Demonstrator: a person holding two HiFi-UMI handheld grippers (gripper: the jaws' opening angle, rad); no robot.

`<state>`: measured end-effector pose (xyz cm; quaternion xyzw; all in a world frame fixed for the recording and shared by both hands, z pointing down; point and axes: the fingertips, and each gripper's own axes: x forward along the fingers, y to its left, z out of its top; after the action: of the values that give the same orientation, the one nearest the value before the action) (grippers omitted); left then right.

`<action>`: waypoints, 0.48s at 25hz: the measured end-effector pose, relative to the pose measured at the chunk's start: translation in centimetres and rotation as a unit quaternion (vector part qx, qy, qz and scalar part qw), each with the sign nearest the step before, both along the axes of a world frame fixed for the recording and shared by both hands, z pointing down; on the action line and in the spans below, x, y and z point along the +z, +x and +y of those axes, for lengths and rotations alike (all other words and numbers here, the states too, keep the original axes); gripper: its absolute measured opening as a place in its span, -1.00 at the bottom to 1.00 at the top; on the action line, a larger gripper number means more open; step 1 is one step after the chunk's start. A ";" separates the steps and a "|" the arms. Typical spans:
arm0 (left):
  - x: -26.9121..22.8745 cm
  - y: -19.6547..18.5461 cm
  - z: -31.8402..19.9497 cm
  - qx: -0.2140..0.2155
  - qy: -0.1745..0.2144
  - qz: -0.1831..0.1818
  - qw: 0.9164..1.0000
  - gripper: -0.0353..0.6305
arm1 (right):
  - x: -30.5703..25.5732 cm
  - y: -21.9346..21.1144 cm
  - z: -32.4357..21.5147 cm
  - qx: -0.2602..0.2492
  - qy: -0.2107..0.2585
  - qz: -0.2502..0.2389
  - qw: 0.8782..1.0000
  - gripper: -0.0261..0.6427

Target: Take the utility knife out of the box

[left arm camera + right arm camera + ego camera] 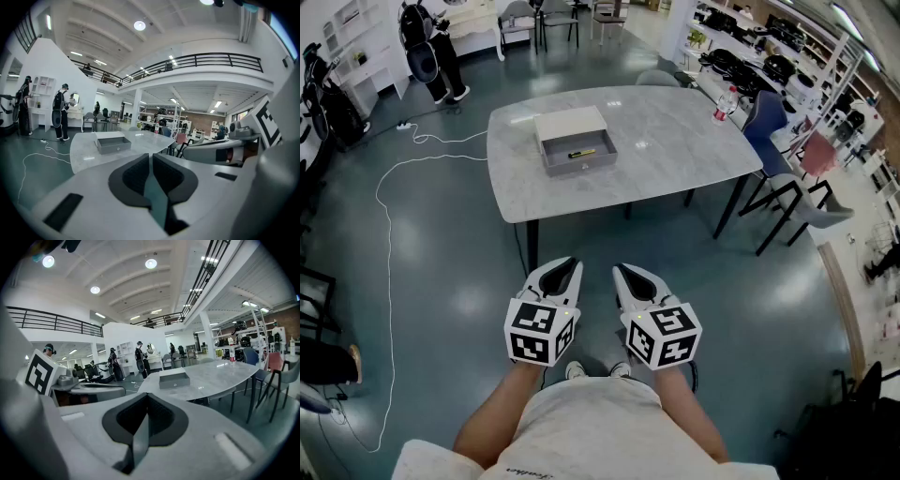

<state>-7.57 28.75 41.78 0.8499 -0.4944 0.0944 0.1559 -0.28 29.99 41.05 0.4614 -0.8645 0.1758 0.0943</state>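
My left gripper (563, 273) and right gripper (630, 276) are closed, empty; knife (581, 153) lies crosswise in box (578, 167), straight ahead, well apart.

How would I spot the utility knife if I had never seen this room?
Start at the large grey marble-look table in the middle of the floor. Near its left end sits an open grey rectangular box; the small yellow-and-black utility knife lies alone inside it, the only bright thing there.

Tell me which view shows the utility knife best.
The head view: it looks down into the box, where the utility knife lies. Both gripper views see only the box's front wall from low down; the knife is hidden.
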 end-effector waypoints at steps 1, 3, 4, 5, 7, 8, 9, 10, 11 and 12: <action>0.0 0.0 -0.1 0.000 -0.001 0.001 1.000 -0.81 | 0.0 0.0 0.0 0.001 -0.001 -0.001 1.000 -0.91; 0.0 -0.1 -0.1 0.000 -0.001 0.002 1.000 -0.81 | -0.1 -0.1 -0.1 0.003 -0.002 -0.003 1.000 -0.91; 0.0 -0.1 -0.2 0.000 -0.002 0.003 1.000 -0.81 | 0.0 -0.1 -0.1 0.004 -0.003 -0.004 1.000 -0.91; 0.0 -0.2 -0.2 0.001 -0.002 0.003 1.000 -0.81 | 0.0 -0.2 -0.2 0.005 -0.004 -0.005 1.000 -0.91; 0.0 -0.4 -0.3 0.002 -0.002 0.004 1.000 -0.81 | 0.0 -0.3 -0.3 0.007 -0.005 -0.005 1.000 -0.91; 0.0 -0.4 -0.4 0.003 -0.003 0.004 1.000 -0.81 | 0.1 -0.4 -0.3 0.008 -0.006 -0.004 1.000 -0.91; 0.1 -0.5 -0.5 0.003 -0.003 0.004 1.000 -0.81 | 0.1 -0.5 -0.4 0.008 -0.006 -0.004 1.000 -0.91; 0.1 -0.6 -0.6 0.003 -0.004 0.004 1.000 -0.81 | 0.1 -0.6 -0.5 0.008 -0.007 -0.003 1.000 -0.91; 0.2 -0.8 -0.7 0.003 -0.004 0.004 1.000 -0.81 | 0.2 -0.8 -0.6 0.008 -0.007 -0.003 1.000 -0.91; 0.3 -0.9 -0.9 0.003 -0.005 0.004 1.000 -0.81 | 0.3 -0.9 -0.7 0.007 -0.008 -0.002 1.000 -0.91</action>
<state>-8.46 27.87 42.09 0.8512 -0.4903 0.0937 0.1620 -1.15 29.28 41.37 0.4665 -0.8598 0.1846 0.0948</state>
